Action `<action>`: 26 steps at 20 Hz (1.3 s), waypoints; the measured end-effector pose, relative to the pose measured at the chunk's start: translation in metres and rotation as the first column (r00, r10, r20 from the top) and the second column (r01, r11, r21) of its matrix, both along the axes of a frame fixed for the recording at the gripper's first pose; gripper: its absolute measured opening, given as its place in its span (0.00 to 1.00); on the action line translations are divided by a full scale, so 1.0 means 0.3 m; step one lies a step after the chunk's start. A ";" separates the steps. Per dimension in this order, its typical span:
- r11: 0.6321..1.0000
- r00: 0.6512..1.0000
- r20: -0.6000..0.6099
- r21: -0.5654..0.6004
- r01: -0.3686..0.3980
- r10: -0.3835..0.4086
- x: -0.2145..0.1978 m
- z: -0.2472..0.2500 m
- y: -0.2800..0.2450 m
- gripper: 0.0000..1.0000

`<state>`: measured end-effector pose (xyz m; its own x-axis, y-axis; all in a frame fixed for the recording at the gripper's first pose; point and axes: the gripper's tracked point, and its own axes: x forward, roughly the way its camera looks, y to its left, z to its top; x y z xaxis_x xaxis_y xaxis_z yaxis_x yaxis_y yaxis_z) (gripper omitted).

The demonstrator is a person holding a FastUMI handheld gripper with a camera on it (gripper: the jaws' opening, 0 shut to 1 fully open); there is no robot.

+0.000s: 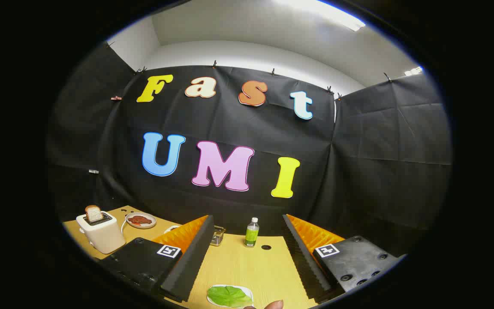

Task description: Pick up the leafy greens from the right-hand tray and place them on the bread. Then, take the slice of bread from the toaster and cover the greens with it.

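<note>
On a wooden table (268, 270), a white toaster (101, 234) holding a slice of bread (94, 213) stands far left beside a plate (140, 220), while the gripper (247, 259) hangs wide open and empty above leafy greens (229, 296) on their tray (249, 292), a green bottle (251, 232) beyond.

Place: a staged recording booth, mock kitchen set-up
Walls: black cloth (380, 141) clipped up around a wooden table (247, 266)
Props: toaster (100, 234), plate (140, 220), bottle (251, 232)
Ceiling: strip light (328, 13)
</note>
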<state>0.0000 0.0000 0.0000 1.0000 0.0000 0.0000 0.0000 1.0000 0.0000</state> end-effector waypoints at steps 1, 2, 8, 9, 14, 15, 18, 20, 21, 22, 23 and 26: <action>1.000 1.000 -0.001 0.003 0.000 0.000 -0.001 -0.001 0.002 0.97; 1.000 1.000 -0.001 0.004 0.001 -0.001 0.000 -0.005 0.004 0.97; 1.000 1.000 -0.015 0.010 -0.001 0.001 0.009 -0.024 0.010 0.97; 1.000 1.000 -0.015 0.008 0.001 -0.001 0.010 -0.023 0.009 0.97; 1.000 1.000 -0.017 0.001 -0.005 0.005 0.021 -0.024 0.011 0.97; 1.000 1.000 -0.016 0.001 -0.006 0.006 0.023 -0.022 0.011 0.97; 1.000 1.000 -0.013 0.004 -0.007 0.007 0.032 -0.016 0.007 0.97; 1.000 1.000 -0.019 0.003 -0.012 0.012 0.036 -0.029 0.011 0.97; 1.000 0.999 -0.027 0.002 -0.020 0.020 0.037 -0.040 0.017 0.97; 0.999 0.999 -0.040 0.001 -0.032 0.032 0.039 -0.055 0.027 0.97; 0.999 0.997 -0.065 -0.002 -0.045 0.045 0.046 -0.079 0.033 0.97; 0.993 0.976 -0.187 -0.018 -0.116 0.111 0.063 -0.198 0.067 0.97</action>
